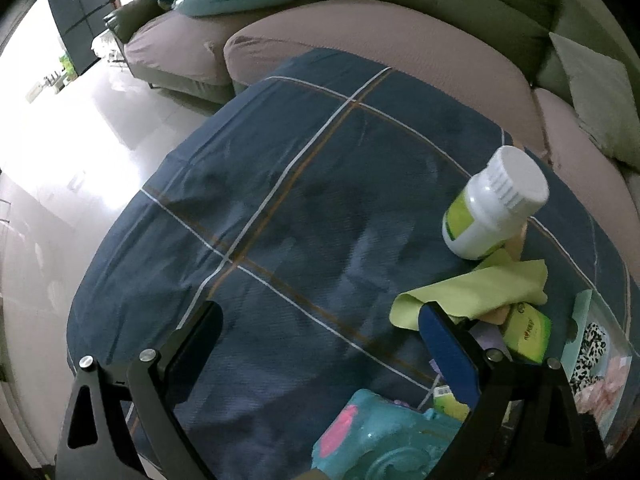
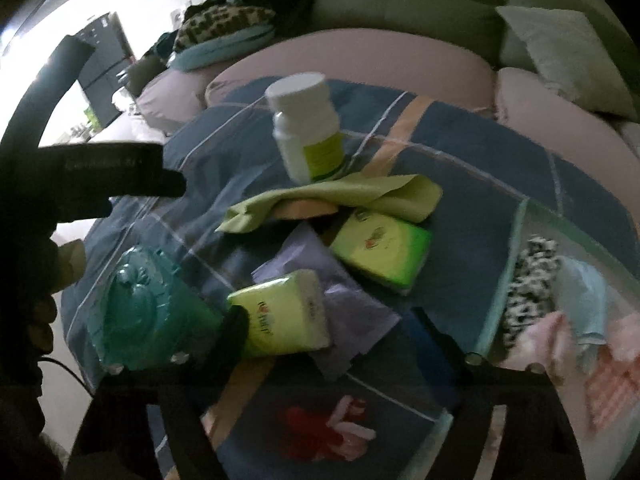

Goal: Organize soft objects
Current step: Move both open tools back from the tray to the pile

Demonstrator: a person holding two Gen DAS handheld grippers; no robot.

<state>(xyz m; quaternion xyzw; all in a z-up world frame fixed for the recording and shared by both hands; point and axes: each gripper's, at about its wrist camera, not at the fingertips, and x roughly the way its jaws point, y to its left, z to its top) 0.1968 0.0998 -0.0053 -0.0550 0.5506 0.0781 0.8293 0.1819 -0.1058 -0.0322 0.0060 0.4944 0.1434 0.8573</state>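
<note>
A low table under a blue plaid cloth (image 1: pixel 280 200) carries a pile of small things. In the right wrist view a yellow-green tissue pack (image 2: pixel 284 312) lies on a purple cloth (image 2: pixel 360 312), between the fingers of my right gripper (image 2: pixel 336 332). Its left fingertip (image 2: pixel 236 332) is at the pack's edge and the right one stands apart, so the gripper is open. A second green tissue pack (image 2: pixel 380 252), a green cloth (image 2: pixel 340 196) and a white bottle (image 2: pixel 308 128) lie beyond. My left gripper (image 1: pixel 320 344) hangs open over bare cloth, with the green cloth (image 1: pixel 480 292) to its right.
A teal plastic toy (image 2: pixel 148 312) sits left of the tissue pack. A clear box (image 2: pixel 520 224) at the right holds a leopard-print cloth (image 2: pixel 528 288), a light blue cloth (image 2: pixel 584 300) and pink cloths (image 2: pixel 608 368). A sofa (image 1: pixel 380 32) with cushions runs behind the table.
</note>
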